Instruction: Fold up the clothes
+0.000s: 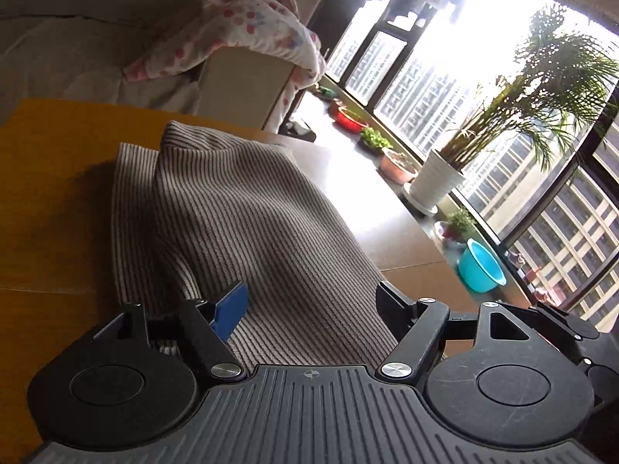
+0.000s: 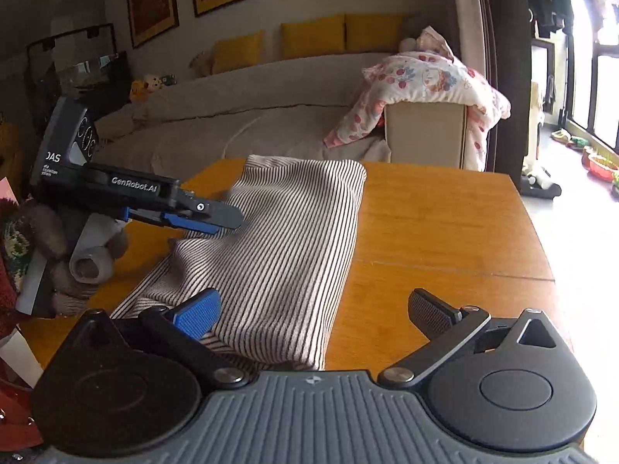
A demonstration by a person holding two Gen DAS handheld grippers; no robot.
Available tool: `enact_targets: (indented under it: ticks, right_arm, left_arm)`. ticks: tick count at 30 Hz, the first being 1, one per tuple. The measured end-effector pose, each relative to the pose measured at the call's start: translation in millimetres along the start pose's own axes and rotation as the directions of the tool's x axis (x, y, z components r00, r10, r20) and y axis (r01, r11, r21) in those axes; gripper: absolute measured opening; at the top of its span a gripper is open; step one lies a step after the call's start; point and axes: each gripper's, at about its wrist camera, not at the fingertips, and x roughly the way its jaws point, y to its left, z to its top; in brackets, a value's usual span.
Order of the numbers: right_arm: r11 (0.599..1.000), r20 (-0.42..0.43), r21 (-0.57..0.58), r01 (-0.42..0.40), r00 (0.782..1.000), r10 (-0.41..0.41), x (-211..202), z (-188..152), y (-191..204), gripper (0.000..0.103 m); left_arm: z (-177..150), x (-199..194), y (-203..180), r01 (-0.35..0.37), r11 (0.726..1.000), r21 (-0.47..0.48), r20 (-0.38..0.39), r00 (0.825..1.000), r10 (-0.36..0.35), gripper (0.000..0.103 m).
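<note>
The folded striped garment (image 2: 278, 239) lies lengthwise toward the sofa (image 2: 247, 116) on the wooden table (image 2: 445, 224); both the left gripper (image 2: 228, 220) and the right gripper (image 2: 309, 309) hang over it with jaws spread, nothing pinched.

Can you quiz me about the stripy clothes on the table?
1. True or false: the striped garment lies on an orange wooden table.
2. What is draped over the box behind the table? A) a flowery blanket B) a black coat C) a green towel
3. Fill in: in the right view, both tools, right tool and left tool, stand ____, gripping nothing.

Key: 1 true; 2 A, the blanket; 3 open.
</note>
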Motion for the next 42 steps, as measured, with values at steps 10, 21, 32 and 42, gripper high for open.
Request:
enact_targets:
  ticks: [10,21,32,42]
  right_arm:
    - [0.977,-0.091,-0.183,0.109,0.988,-0.127,62,-3,38,0.103]
    - [0.99,-0.119,-0.079,0.117,0.985,-0.126,22,-27,12,0.103]
    - [0.997,-0.169,0.049,0.067,0.984,-0.058,29,-16,-5,0.103]
    - [0.973,-0.203,-0.079,0.219,0.952,-0.231,58,-9,-18,0.103]
  left_arm:
    - [-20,-1,7,0.007,1.0,0.007,-0.082,0.997,-0.006,0.068]
    - [-37,8,-28,0.071,0.993,0.097,-0.112,0.992,-0.06,0.078]
    - [-7,-31,-36,0.032,0.989,0.144,0.049,0.998,-0.039,0.078]
    - [-32,11,-17,0.035,0.994,0.1,-0.073,0.997,-0.028,0.08]
